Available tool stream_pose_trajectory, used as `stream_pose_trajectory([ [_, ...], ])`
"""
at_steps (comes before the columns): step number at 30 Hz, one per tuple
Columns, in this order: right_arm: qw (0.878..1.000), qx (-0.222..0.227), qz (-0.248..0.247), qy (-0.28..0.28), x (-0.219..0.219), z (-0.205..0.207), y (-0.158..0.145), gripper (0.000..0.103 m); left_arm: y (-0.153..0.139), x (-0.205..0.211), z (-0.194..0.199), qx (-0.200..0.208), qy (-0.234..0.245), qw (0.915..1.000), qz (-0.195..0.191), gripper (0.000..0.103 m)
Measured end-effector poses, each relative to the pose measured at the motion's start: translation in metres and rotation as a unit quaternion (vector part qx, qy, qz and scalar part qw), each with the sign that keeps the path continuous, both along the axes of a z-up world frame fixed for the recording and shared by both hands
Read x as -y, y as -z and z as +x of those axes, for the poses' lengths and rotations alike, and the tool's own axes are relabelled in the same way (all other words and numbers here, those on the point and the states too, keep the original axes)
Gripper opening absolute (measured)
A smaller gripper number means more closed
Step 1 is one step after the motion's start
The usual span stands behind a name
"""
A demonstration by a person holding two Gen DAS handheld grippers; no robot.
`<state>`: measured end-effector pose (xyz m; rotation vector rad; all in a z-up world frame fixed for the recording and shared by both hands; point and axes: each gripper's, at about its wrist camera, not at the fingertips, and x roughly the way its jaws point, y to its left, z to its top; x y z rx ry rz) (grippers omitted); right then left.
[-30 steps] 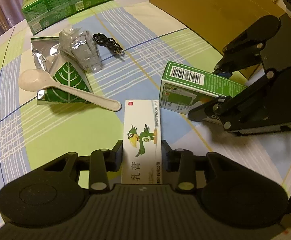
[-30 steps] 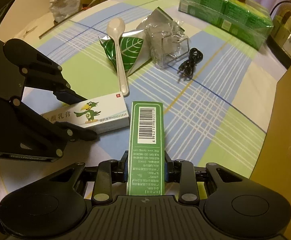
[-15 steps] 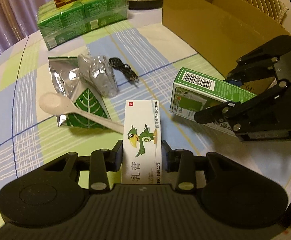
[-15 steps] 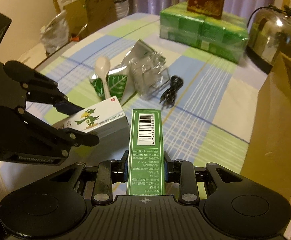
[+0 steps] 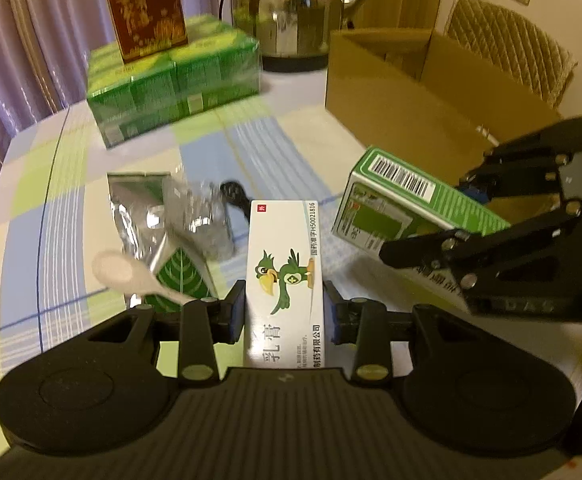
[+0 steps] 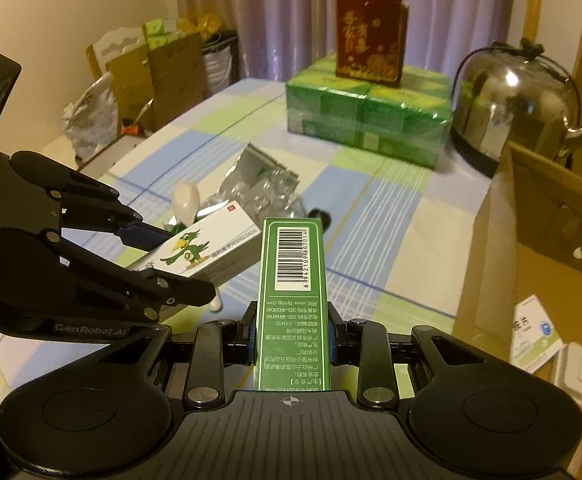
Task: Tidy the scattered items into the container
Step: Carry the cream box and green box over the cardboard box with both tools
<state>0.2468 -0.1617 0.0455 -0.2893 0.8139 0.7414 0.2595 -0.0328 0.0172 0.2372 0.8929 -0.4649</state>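
Cardboard box (image 5: 403, 92), the open container for this tidy-up, now fills much more of both views than it did a second ago: its open top shows in the left wrist view, and in the right wrist view its near wall stands just to the right. Both grippers have risen off the checked tablecloth (image 5: 251, 148) with their loads and tipped from looking down at the table to looking across it. I judge that the pickup is finished and the carry toward the box is under way.

Left gripper (image 5: 284, 312) has its jaws closed narrow on the white box with the green bird (image 5: 285, 264), which points straight ahead, level, clear of the table. Right gripper (image 6: 293, 338) clamps the green carton with the barcode (image 6: 293, 280) the same way, and sits to the right of the left one, nearer the box.

Left on the cloth are the white spoon (image 5: 131, 276), the foil pouch with the leaf (image 5: 179, 280), a crumpled clear wrapper (image 5: 199, 216) and a black cable (image 5: 235, 194)
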Motion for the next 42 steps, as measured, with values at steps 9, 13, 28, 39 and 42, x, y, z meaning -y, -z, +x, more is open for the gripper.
stream_pose_trajectory([
  [9,0.999,0.023,0.028,0.037,0.023,0.003,-0.021,0.028,-0.021,0.014,0.002,0.019,0.002,0.9997,-0.011,0.033],
  [13,0.997,0.035,0.044,0.058,0.037,0.006,-0.033,0.028,-0.026,0.023,0.003,0.023,0.002,0.9996,-0.019,0.033],
  [28,0.968,0.102,0.079,0.216,0.137,0.030,-0.071,0.028,-0.058,0.100,0.017,0.050,0.045,0.9947,-0.077,0.033],
  [39,0.957,0.074,0.065,0.273,0.193,0.039,-0.050,0.028,-0.059,0.179,0.016,0.043,0.097,0.9894,-0.099,0.033],
  [42,0.954,0.063,0.067,0.285,0.204,0.046,-0.045,0.028,-0.047,0.197,0.021,0.032,0.102,0.9898,-0.094,0.033],
])
